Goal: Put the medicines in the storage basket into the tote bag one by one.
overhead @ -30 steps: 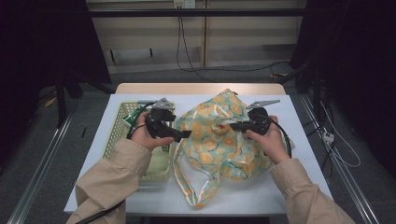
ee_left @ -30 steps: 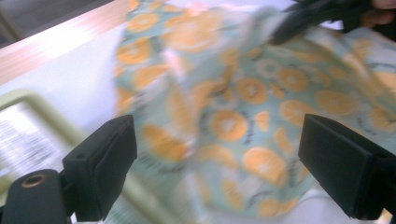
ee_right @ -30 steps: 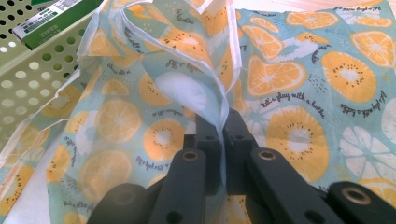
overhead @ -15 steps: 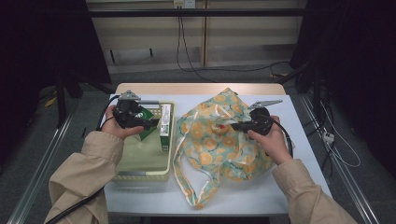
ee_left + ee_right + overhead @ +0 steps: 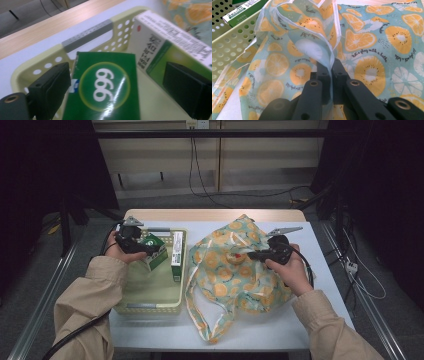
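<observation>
So the left gripper [image 5: 146,249] is sitting inside the pale yellow perforated plastic basket [image 5: 150,306] at the left side of the table, jaws spread wide on either side of the dark green cardboard box with the white 999 logo [image 5: 105,87], pads not pressing on it as far as I can see. That box stands in the far part of the basket, and a taller green-and-white carton [image 5: 177,255] leans along the basket's right wall just beside it, so it's tight there; the near half of the basket is bare. The right gripper [image 5: 329,72] is clamped shut on a fold of the light blue orange-slice print fabric bag [image 5: 235,270], which lies crumpled right of the basket, touching its wall. The white tabletop [image 5: 320,270] has free room at the far right and near edge. Grey floor and cables lie beyond.
</observation>
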